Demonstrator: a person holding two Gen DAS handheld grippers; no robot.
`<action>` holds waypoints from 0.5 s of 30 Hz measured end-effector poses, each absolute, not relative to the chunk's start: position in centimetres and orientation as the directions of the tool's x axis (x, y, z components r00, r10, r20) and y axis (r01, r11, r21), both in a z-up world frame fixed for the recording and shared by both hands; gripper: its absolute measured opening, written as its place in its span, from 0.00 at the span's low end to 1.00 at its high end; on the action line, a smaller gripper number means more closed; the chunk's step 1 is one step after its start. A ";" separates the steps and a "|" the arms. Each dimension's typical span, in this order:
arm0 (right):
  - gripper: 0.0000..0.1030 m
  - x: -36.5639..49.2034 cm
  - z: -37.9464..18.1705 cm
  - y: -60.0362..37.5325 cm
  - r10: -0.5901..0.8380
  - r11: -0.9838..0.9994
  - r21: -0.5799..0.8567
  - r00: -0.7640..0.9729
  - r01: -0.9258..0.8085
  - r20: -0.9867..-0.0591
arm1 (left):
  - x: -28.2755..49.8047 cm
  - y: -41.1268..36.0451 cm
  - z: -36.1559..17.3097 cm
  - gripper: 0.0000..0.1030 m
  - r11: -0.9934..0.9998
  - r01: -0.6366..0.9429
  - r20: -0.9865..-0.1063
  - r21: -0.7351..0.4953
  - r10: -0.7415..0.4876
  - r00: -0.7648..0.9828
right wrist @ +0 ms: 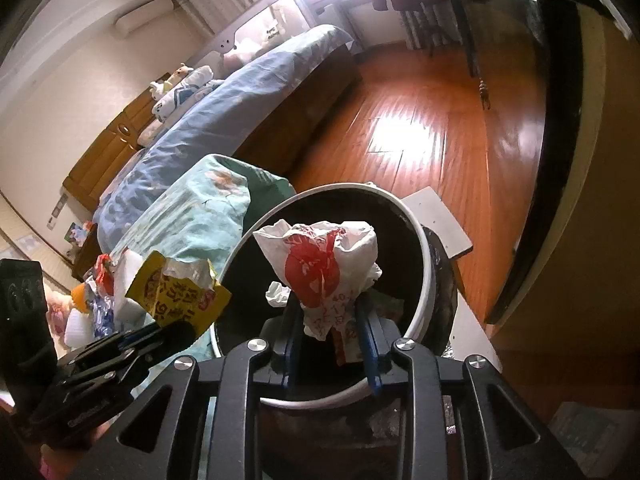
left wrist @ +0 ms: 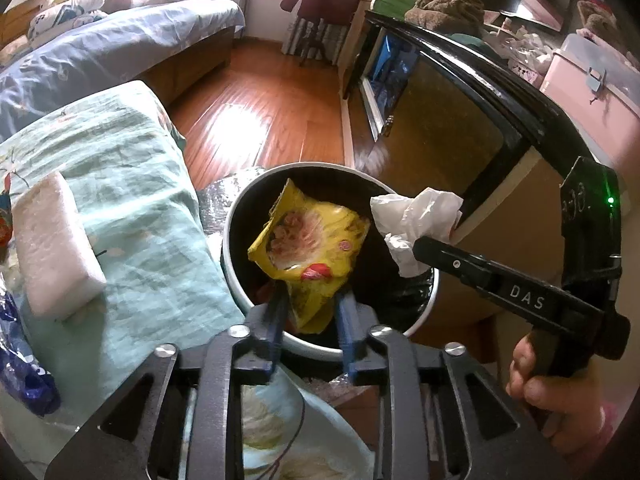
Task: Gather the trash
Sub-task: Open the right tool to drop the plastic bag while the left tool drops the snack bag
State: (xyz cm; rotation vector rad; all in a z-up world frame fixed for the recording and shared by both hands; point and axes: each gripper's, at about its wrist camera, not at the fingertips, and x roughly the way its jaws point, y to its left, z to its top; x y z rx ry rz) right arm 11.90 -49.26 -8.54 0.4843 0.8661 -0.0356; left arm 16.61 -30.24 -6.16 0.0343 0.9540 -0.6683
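A round bin (left wrist: 236, 280) with a white rim and dark inside stands on the floor below both grippers. My left gripper (left wrist: 310, 300) is over it, and a crumpled yellow snack wrapper (left wrist: 312, 240) stands between its blue fingers, which are slightly apart and look open. My right gripper (right wrist: 329, 312) is over the same bin (right wrist: 312, 403). Between its fingers sits a crumpled white bag with red print (right wrist: 320, 264), and a narrow gap shows on each side of it. In the left wrist view the right gripper (left wrist: 420, 248) reaches in from the right with that white bag (left wrist: 412, 216).
A teal-covered surface (left wrist: 132, 200) left of the bin carries a white foam block (left wrist: 56, 248) and a blue wrapper (left wrist: 24, 376). More wrappers (right wrist: 100, 288) lie there. A black-framed cabinet (left wrist: 440, 120) stands right of the bin. Beyond are a bed (left wrist: 100, 52) and wood floor (left wrist: 260, 92).
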 end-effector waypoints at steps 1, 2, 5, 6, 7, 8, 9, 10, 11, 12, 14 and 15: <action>0.38 11.9 -8.6 -49.3 0.166 0.889 0.399 0.655 0.225 -0.737 | 16.6 -30.2 -6.1 0.38 0.801 0.540 -0.760 -0.259 -0.514 0.398; 0.39 11.9 -8.6 -49.3 0.167 0.887 0.403 0.655 0.227 -0.737 | 16.5 -30.2 -6.0 0.42 0.803 0.538 -0.758 -0.257 -0.513 0.404; 0.55 11.7 -8.5 -49.4 0.176 0.877 0.422 0.664 0.230 -0.727 | 16.2 -29.9 -5.9 0.47 0.805 0.535 -0.754 -0.257 -0.513 0.410; 0.58 11.6 -8.5 -49.4 0.176 0.875 0.426 0.669 0.231 -0.723 | 16.1 -29.7 -5.9 0.47 0.806 0.532 -0.754 -0.259 -0.513 0.410; 0.60 11.5 -8.4 -49.3 0.178 0.874 0.430 0.672 0.229 -0.719 | 16.0 -29.4 -5.9 0.47 0.807 0.530 -0.753 -0.263 -0.515 0.410; 0.62 11.5 -8.3 -49.3 0.182 0.872 0.434 0.675 0.226 -0.715 | 15.9 -29.1 -5.8 0.48 0.809 0.526 -0.751 -0.263 -0.514 0.414; 0.65 11.4 -8.2 -49.2 0.184 0.871 0.438 0.678 0.223 -0.712 | 15.7 -28.8 -5.8 0.49 0.811 0.522 -0.750 -0.262 -0.512 0.419; 0.67 11.3 -8.1 -49.0 0.187 0.870 0.442 0.682 0.219 -0.707 | 15.5 -28.4 -5.7 0.50 0.813 0.520 -0.747 -0.260 -0.511 0.425; 0.67 11.3 -8.0 -48.9 0.189 0.870 0.443 0.684 0.216 -0.705 | 15.3 -27.9 -5.6 0.51 0.816 0.517 -0.745 -0.258 -0.508 0.432; 0.68 11.3 -7.9 -48.7 0.192 0.870 0.445 0.686 0.212 -0.702 | 15.1 -27.5 -5.5 0.51 0.820 0.512 -0.743 -0.255 -0.506 0.439; 0.70 11.1 -7.7 -48.2 0.200 0.869 0.451 0.689 0.203 -0.696 | 14.7 -26.4 -5.3 0.51 0.827 0.500 -0.736 -0.257 -0.502 0.453; 0.72 11.0 -7.6 -47.9 0.205 0.868 0.455 0.692 0.198 -0.692 | 14.5 -25.9 -5.3 0.51 0.830 0.493 -0.734 -0.259 -0.501 0.459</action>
